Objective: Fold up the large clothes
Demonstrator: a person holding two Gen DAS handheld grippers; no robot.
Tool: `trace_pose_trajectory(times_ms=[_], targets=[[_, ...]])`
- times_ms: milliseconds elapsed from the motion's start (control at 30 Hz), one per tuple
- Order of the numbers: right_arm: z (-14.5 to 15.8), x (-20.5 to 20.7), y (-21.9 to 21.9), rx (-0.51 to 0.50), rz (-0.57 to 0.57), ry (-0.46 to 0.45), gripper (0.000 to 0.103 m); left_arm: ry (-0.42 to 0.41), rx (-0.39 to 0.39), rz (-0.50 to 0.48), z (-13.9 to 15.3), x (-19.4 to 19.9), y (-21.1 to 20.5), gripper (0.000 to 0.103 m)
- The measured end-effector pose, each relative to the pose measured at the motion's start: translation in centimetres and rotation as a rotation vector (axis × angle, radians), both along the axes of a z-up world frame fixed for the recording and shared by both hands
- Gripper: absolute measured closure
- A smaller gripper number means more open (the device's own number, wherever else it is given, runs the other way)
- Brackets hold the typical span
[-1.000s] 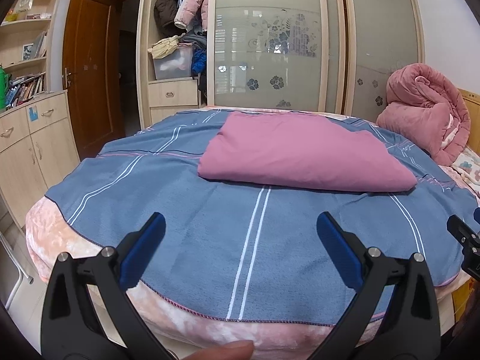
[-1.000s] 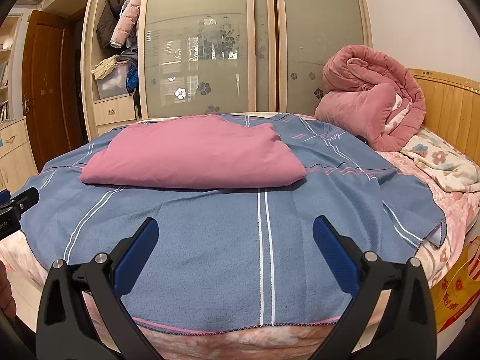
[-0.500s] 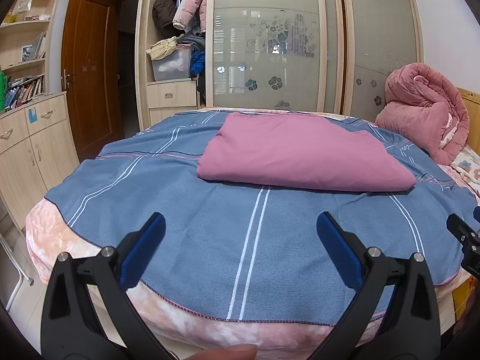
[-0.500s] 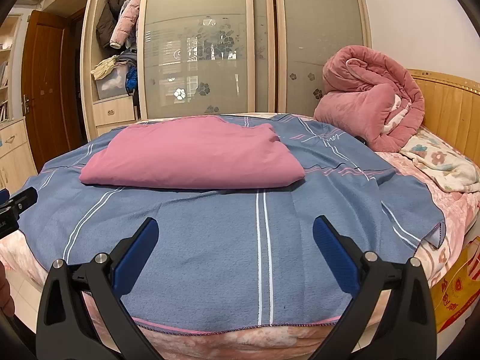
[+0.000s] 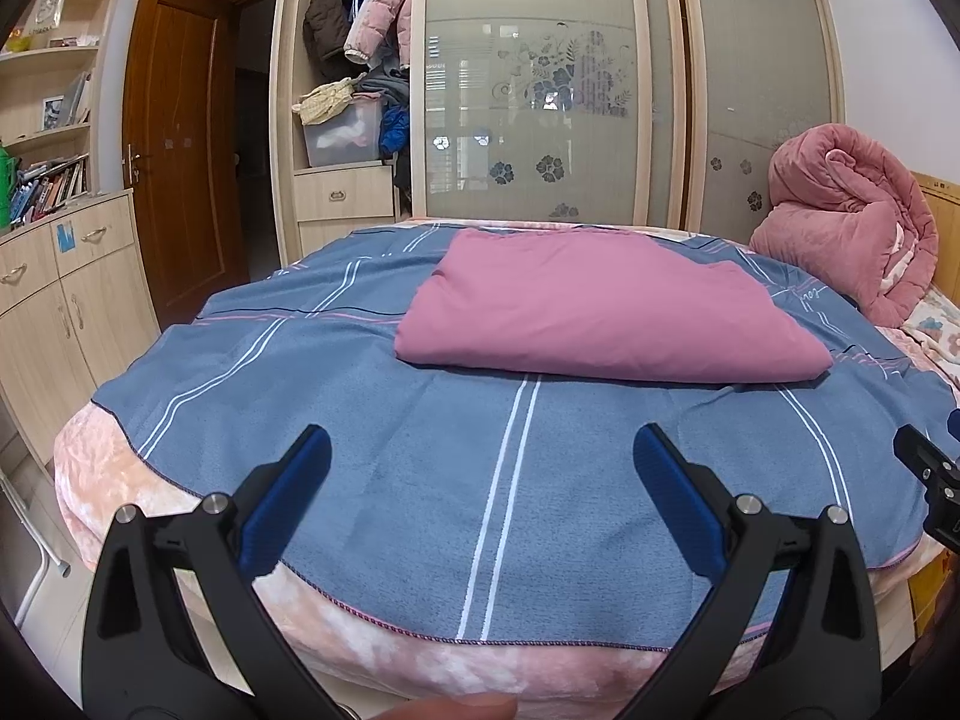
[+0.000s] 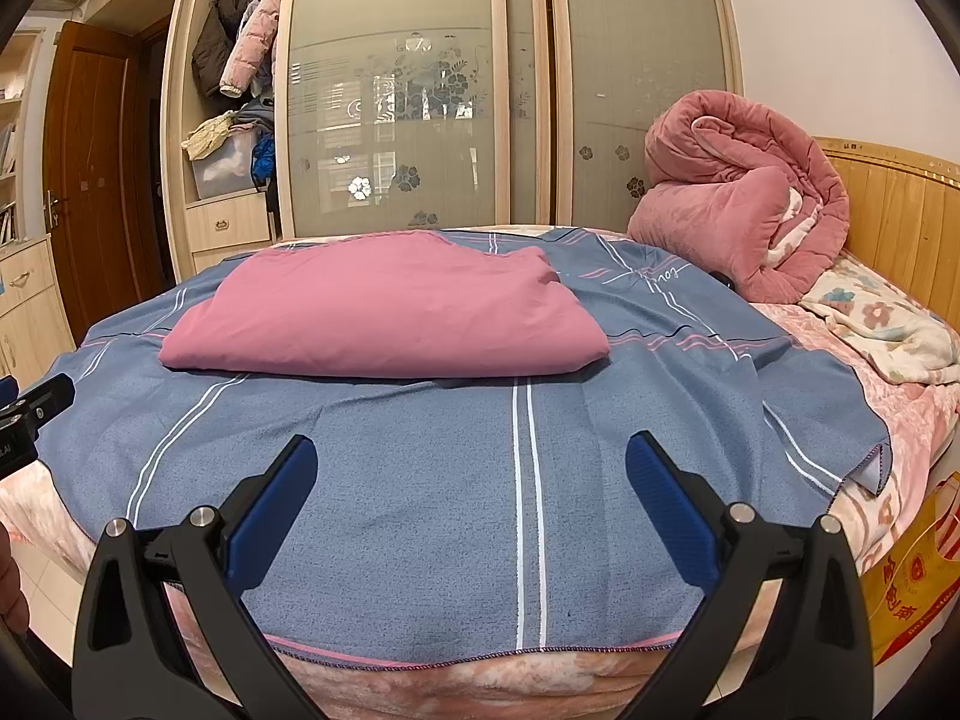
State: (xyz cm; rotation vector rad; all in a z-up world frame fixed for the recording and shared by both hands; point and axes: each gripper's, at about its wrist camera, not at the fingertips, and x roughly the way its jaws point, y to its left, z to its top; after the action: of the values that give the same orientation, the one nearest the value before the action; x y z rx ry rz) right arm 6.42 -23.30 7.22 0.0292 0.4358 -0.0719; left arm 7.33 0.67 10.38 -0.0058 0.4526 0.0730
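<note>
Pink folded cloth (image 5: 606, 315) lies mid-bed on a blue blanket (image 5: 420, 468), while the left gripper (image 5: 480, 498) and right gripper (image 6: 471, 501) hover wide open and empty at the bed's near edge, seemingly poised to reach in.

Smooth matt pink cloth garment (image 5: 606, 306), nubbly blue terry cloth blanket (image 5: 420, 450) with white stripes, plush pink quilt (image 6: 738, 204), glossy wooden door (image 5: 180, 144), frosted glass wardrobe panels (image 5: 534, 84), matt black plastic left hand-held gripper (image 5: 480, 450) with ribbed blue pads (image 5: 672, 492)
</note>
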Motion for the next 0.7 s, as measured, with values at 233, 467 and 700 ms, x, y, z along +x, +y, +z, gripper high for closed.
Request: trace_pose_trajectory(times_ms=[233, 467, 700], targets=[[0.02, -0.01, -0.03, -0.001, 0.0, 0.0, 0.001, -0.001, 0.002, -0.003, -0.04, 0.03, -0.02, 0.002], [-0.01, -0.01, -0.08, 0.0, 0.001, 0.001, 0.001, -0.001, 0.001, -0.005, -0.07, 0.03, -0.06, 0.002], [0.0, -0.02, -0.06, 0.001, 0.0, 0.0, 0.001, 0.0, 0.002, -0.004, -0.07, 0.02, -0.07, 0.002]])
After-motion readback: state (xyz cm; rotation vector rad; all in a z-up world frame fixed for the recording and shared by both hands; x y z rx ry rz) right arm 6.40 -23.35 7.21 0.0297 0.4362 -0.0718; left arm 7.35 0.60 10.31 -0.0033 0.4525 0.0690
